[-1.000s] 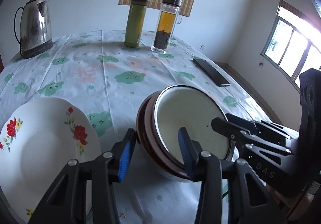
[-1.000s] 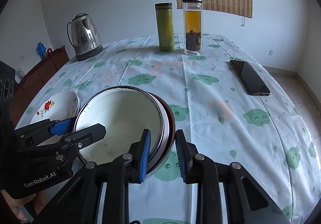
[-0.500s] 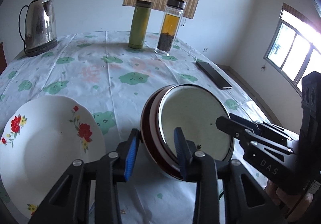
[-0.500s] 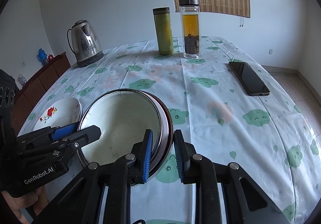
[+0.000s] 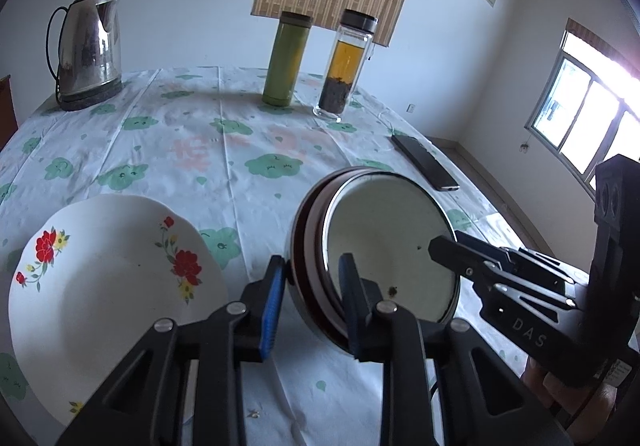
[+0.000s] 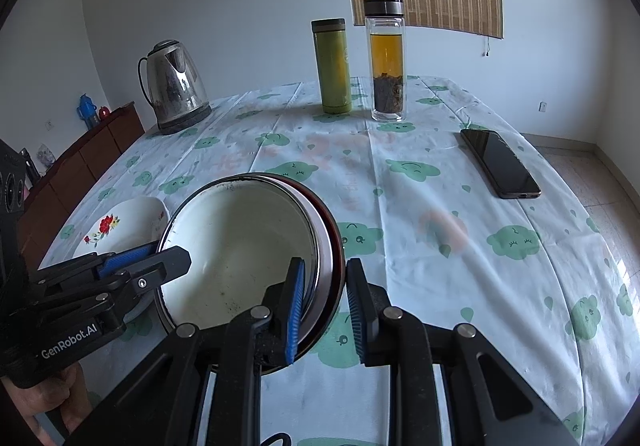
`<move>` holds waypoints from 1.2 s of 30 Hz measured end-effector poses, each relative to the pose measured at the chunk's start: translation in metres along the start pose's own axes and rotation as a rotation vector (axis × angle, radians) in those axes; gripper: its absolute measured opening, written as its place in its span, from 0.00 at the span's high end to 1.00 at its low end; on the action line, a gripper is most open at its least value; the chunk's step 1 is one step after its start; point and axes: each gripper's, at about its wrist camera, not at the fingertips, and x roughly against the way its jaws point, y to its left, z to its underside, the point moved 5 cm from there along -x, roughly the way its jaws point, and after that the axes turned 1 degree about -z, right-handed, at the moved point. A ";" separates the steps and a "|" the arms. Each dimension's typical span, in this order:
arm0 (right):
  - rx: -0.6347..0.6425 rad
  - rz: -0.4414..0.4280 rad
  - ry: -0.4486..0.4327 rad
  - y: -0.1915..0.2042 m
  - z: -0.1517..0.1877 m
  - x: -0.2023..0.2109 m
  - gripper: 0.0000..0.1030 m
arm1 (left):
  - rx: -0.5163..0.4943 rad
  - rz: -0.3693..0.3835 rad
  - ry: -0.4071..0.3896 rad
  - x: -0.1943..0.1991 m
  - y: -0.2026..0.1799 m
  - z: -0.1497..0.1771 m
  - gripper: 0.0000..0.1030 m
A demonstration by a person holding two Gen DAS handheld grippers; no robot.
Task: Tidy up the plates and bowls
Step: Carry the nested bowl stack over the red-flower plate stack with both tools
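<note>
A white enamel bowl sits nested in a dark red-brown bowl on the tablecloth. My left gripper straddles the stack's left rim; its jaws are closing and the blue pads meet the rim, one outside, one inside. My right gripper is shut on the opposite rim, one pad inside the white bowl and one against the brown wall. A white plate with red flowers lies flat just left of the stack.
At the far side of the table stand a steel kettle, a green flask and a glass tea bottle. A black phone lies to the right. A wooden cabinet runs along the left wall. A window is at the right.
My left gripper's jaws have narrowed from a wide gap down onto the bowls' rim. The right jaws tightened slightly. The bowls and the plate stay where they were.
</note>
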 end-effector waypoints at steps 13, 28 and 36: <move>0.066 -0.048 -0.023 0.031 -0.017 0.019 0.78 | 0.024 -0.032 -0.072 0.040 0.020 -0.011 0.76; 0.152 -0.152 -0.018 0.106 -0.027 0.009 0.78 | 0.082 -0.123 -0.105 0.079 0.085 -0.005 0.76; 0.196 -0.193 -0.002 0.141 -0.030 0.000 0.78 | 0.111 -0.153 -0.104 0.094 0.114 0.001 0.76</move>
